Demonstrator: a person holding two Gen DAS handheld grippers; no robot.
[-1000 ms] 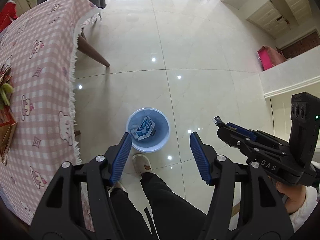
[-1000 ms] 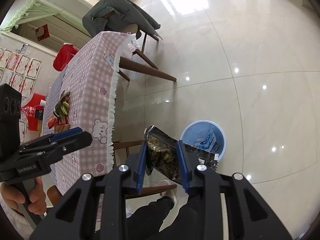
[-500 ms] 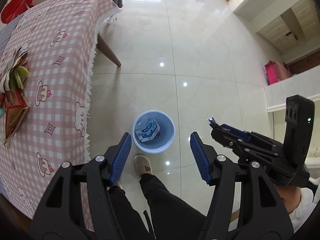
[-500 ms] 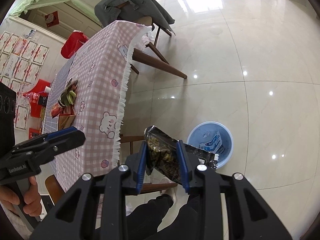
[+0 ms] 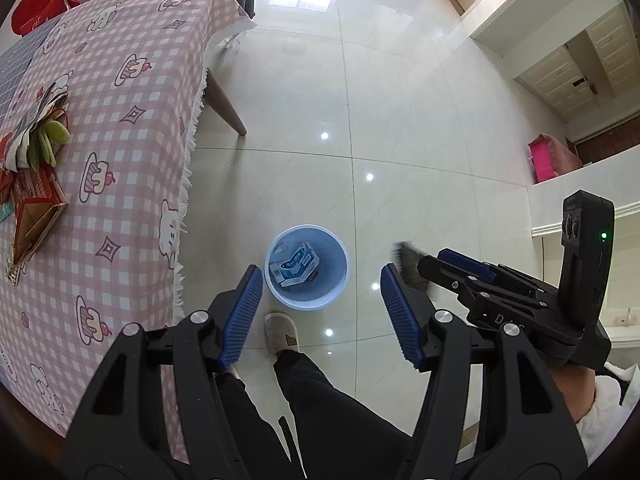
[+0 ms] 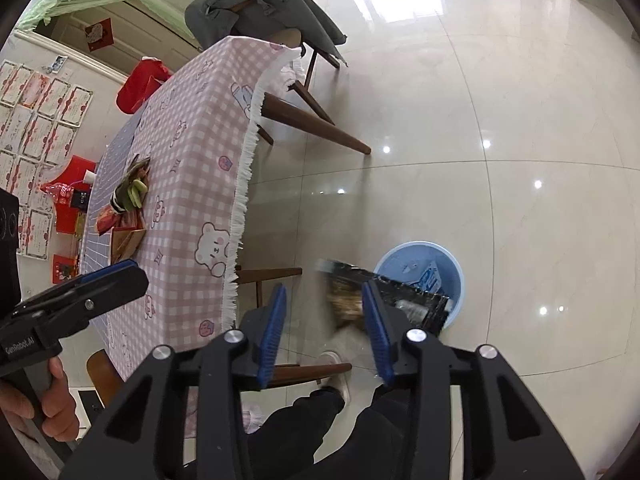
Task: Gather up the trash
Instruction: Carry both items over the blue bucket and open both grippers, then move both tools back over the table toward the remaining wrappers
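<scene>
A blue trash bin point(image 5: 306, 266) stands on the tiled floor beside the table; a white and blue box point(image 5: 294, 266) lies in it. My left gripper point(image 5: 322, 312) is open and empty, high above the bin. My right gripper point(image 6: 324, 332) has its jaws open, and a dark snack wrapper point(image 6: 400, 294), motion-blurred, sits at its right finger, slipping toward the bin point(image 6: 420, 280). The wrapper also shows as a dark blur at the right gripper's tip in the left wrist view point(image 5: 408, 264).
A table with a pink checked cloth point(image 5: 120, 160) stands left of the bin, with wrappers and a cardboard box point(image 5: 34, 216) piled on it. A table leg point(image 5: 226, 108) and chair legs point(image 6: 308, 120) jut out. The person's slippered foot point(image 5: 282, 332) is beside the bin.
My right gripper has opened; the dark wrapper it held is loose and falling toward the bin. Both grippers have shifted a little over the bin.
</scene>
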